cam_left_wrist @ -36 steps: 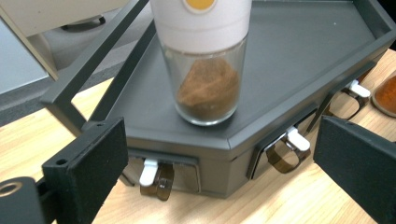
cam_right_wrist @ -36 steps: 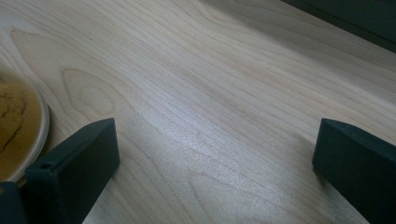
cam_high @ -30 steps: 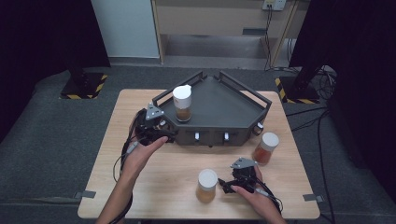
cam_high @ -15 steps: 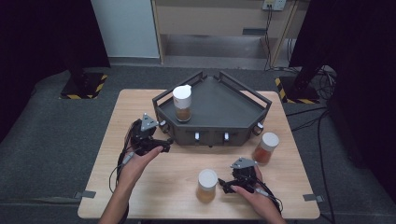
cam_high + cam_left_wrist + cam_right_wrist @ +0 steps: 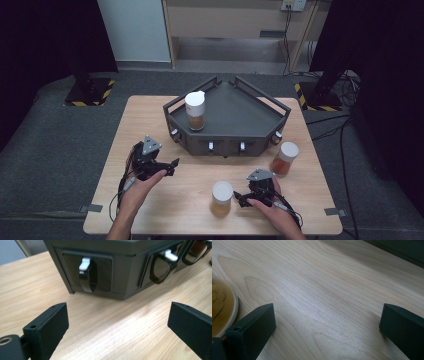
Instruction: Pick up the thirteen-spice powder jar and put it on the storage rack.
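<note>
On the table (image 5: 125,130) stands the dark tray (image 5: 240,107) with one jar (image 5: 195,111) in it. The left gripper (image 5: 169,167) lies low before the tray, fingers wide apart and empty. The right gripper (image 5: 242,198), also wide open and empty, rests just beside the near jar (image 5: 221,198)

A lab-like recording space: black curtains (image 5: 45,40), hazard-striped stand bases (image 5: 89,95), trailing cables (image 5: 345,80), grey floor mat (image 5: 55,140).
</note>
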Demonstrator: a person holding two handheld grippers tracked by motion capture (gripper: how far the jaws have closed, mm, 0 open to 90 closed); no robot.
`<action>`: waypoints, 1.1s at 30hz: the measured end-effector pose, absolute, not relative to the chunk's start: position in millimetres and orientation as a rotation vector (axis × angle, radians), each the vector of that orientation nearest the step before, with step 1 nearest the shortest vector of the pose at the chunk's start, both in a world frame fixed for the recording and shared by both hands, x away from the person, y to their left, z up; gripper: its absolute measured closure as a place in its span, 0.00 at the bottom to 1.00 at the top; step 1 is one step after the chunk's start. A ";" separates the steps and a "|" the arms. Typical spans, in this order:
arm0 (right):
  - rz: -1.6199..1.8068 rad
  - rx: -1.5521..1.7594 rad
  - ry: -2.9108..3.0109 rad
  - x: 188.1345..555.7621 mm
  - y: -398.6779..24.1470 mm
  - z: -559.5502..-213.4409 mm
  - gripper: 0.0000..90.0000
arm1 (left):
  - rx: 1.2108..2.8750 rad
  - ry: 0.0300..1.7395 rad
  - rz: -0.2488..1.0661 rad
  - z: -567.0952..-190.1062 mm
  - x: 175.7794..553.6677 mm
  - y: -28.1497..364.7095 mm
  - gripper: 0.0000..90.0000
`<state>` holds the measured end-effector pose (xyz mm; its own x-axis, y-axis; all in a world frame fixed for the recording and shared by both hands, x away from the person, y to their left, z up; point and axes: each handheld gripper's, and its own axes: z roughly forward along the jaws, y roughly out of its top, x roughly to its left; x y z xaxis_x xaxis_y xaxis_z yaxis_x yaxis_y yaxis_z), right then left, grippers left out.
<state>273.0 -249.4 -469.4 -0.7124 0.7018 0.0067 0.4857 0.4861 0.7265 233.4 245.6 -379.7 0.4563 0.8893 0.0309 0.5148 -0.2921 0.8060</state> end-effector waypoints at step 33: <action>1.056 1.006 2.444 273.0 -249.4 -469.4 0.01 | 1.946 1.364 0.623 -424.2 195.6 282.4 0.03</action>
